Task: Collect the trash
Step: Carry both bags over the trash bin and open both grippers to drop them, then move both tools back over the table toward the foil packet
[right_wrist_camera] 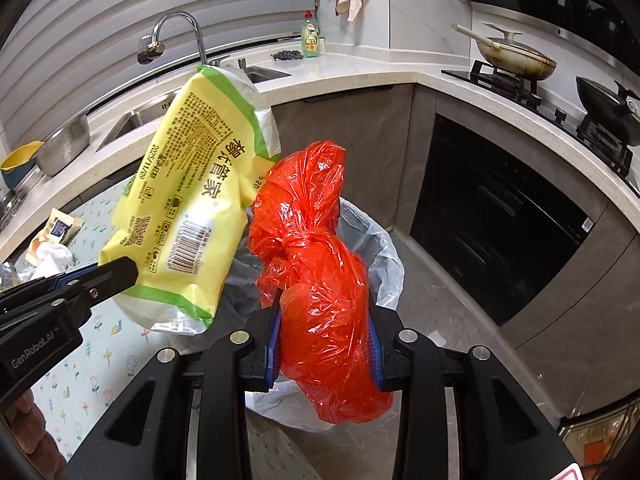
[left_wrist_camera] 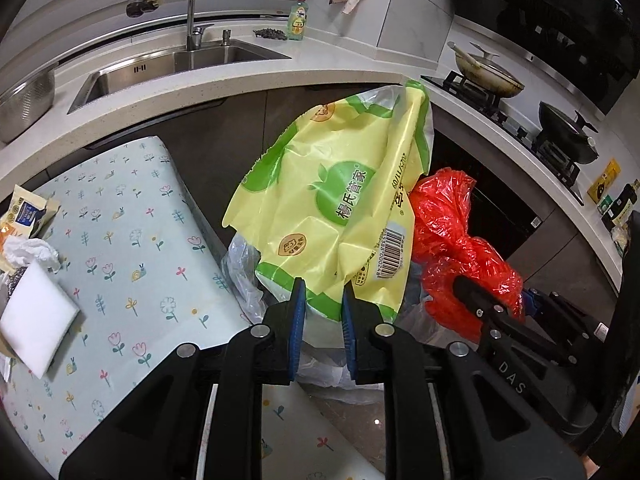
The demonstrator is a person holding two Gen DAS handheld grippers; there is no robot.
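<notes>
My left gripper (left_wrist_camera: 323, 300) is shut on the lower edge of a yellow and green plastic wrapper (left_wrist_camera: 336, 204), which stands up in front of it. It also shows in the right wrist view (right_wrist_camera: 188, 200), held by the left gripper (right_wrist_camera: 120, 272). My right gripper (right_wrist_camera: 324, 320) is shut on a knotted red plastic bag (right_wrist_camera: 316, 264), held above a bin lined with a clear bag (right_wrist_camera: 380, 264). In the left wrist view the red bag (left_wrist_camera: 452, 232) sits right of the wrapper, with the right gripper (left_wrist_camera: 476, 300) on it.
A table with a flowered cloth (left_wrist_camera: 132, 240) is at left, holding a white sponge (left_wrist_camera: 36, 316), crumpled tissue (left_wrist_camera: 32, 252) and a snack packet (left_wrist_camera: 28, 212). A counter with a sink (left_wrist_camera: 176, 64) runs behind. A stove with pans (right_wrist_camera: 560, 80) and dark oven (right_wrist_camera: 500, 216) stand at right.
</notes>
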